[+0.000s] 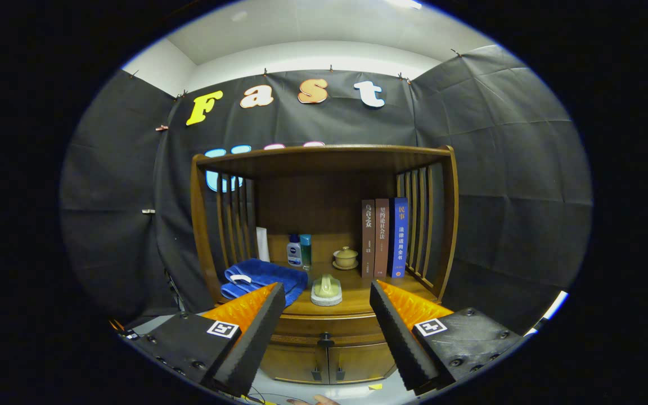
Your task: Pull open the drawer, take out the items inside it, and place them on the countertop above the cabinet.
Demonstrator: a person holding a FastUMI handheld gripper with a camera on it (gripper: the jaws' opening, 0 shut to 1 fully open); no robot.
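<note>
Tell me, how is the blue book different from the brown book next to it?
The blue book has a bright blue spine; the brown book has a reddish-brown one. The blue book stands nearest the cabinet's slatted side; the brown book stands between it and a darker book. Both stand upright on the countertop, about equally tall. The gripper is open, its fingers held apart before the shut drawer.
</note>
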